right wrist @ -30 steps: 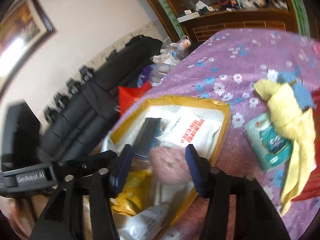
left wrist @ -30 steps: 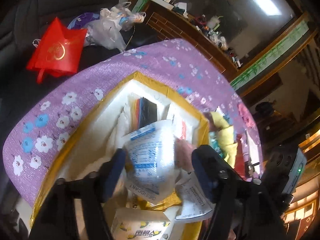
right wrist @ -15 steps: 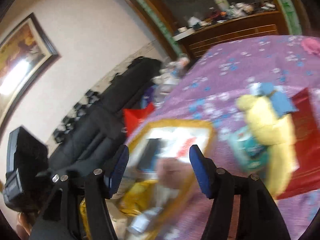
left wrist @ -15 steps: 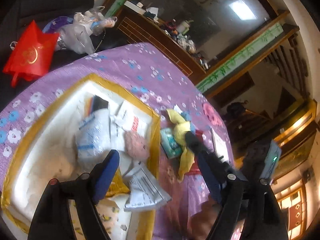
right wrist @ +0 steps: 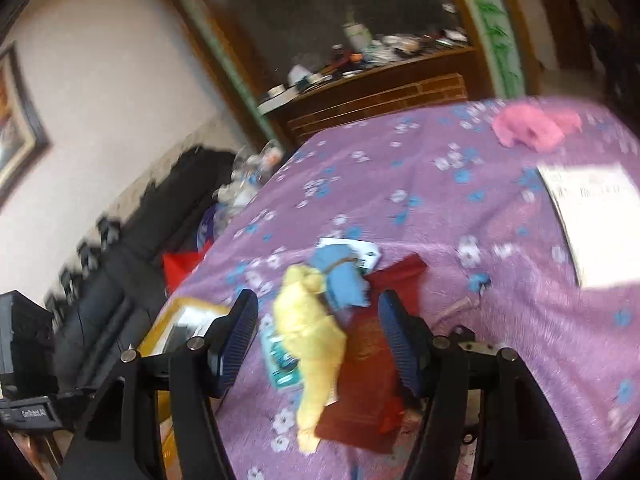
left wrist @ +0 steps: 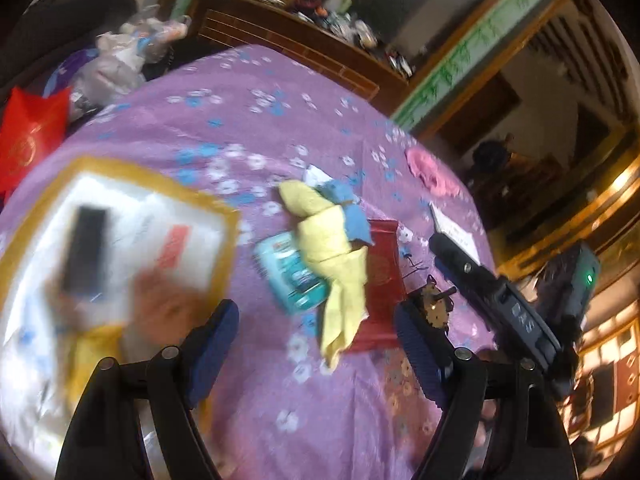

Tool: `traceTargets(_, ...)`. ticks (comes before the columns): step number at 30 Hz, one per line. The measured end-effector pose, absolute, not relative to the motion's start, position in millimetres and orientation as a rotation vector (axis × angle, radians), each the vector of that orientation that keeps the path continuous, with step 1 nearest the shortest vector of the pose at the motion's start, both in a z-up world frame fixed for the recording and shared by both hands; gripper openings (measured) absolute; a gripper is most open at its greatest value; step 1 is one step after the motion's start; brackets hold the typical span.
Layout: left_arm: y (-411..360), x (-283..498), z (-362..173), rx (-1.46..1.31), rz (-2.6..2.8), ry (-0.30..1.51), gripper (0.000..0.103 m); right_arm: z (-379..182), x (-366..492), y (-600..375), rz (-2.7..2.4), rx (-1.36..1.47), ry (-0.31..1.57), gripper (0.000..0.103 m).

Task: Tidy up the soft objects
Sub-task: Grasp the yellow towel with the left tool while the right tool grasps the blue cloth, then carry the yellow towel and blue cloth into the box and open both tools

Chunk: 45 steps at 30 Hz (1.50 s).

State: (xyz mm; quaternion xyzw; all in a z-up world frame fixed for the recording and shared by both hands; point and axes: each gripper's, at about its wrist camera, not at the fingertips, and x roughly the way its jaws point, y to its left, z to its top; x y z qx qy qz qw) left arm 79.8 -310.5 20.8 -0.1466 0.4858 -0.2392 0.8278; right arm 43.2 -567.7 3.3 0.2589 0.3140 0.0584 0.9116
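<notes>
— While both cameras blur at the edges, where do the soft things lie?

— On the purple flowered cloth (left wrist: 288,120). A yellow cloth (left wrist: 332,252) lies crumpled near the middle, touching a blue cloth (left wrist: 352,208) at its upper end. It drapes partly over a teal packet (left wrist: 288,276) on 1 side and a dark red booklet (left wrist: 384,276) on the other.

— And the grippers?

— The left gripper (left wrist: 316,344) hangs above the cloth with its jaws spread wide and nothing between them. The right gripper (right wrist: 318,336) is spread the same way, empty; in its view the yellow cloth (right wrist: 308,332) shows in the gap between its 2 blue pads (right wrist: 240,332), but I cannot tell if it is near touching.

— Anything else soft?

— A pink cloth (right wrist: 532,128) sits well apart, near the far edge of the table, with a white sheet of paper (right wrist: 592,216) nearer.

— And the box?

— A yellow-rimmed box (left wrist: 224,248) stands left of the packet, holding white packets, a black item and something pinkish, all too blurred to name.
</notes>
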Motion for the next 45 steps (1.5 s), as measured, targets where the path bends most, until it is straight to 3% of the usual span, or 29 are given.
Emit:
traceTargets(7, -391.8, 131.5, -7.0, -0.164, -0.389, 1.119, 0.082, 0.2, 34.4, -592.5, 0.099, 0.635, 0.602, 0.062)
traceTargets(8, -400.9, 140.9, -17.9, -0.156, -0.371, 1.146, 0.077, -0.2, 34.9, -594.5, 0.097, 0.637, 0.604, 0.062)
traceTargets(10, -406.7, 149.0, -31.5, -0.160, -0.343, 1.186, 0.054, -1.5, 35.1, -597.7, 0.106, 0.659, 0.610, 0.062)
traceTargets(14, -406.4, 139.8, -33.4, -0.139, -0.330, 1.155, 0.045, -0.2, 35.7, -596.0, 0.115, 0.647, 0.619, 0.062)
traceTargets(30, -264.5, 39.9, 25.8, -0.499, -0.560, 0.982, 0.043, 14.5, 36.2, -547.0, 0.202, 0.511, 0.668, 0.062)
traceTargets(35, -231.4, 34.1, 32.6, -0.547, -0.564, 0.959, 0.043, 23.5, 80.3, -517.9, 0.112, 0.395, 0.779, 0.062)
traceTargets(42, -185.0, 24.2, 46.5, -0.580, -0.550, 0.892, 0.043, -9.5, 162.2, -509.7, -0.085, 0.311, 0.926, 0.061)
traceTargets(44, -171.3, 23.4, 46.9, -0.590, -0.532, 0.881, 0.043, -20.9, 171.7, -505.9, -0.123, 0.265, 0.963, 0.046)
traceTargets(45, -165.8, 23.1, 45.9, -0.589, -0.516, 0.876, 0.043, -27.8, 173.7, -505.9, -0.154, 0.260, 0.986, 0.033)
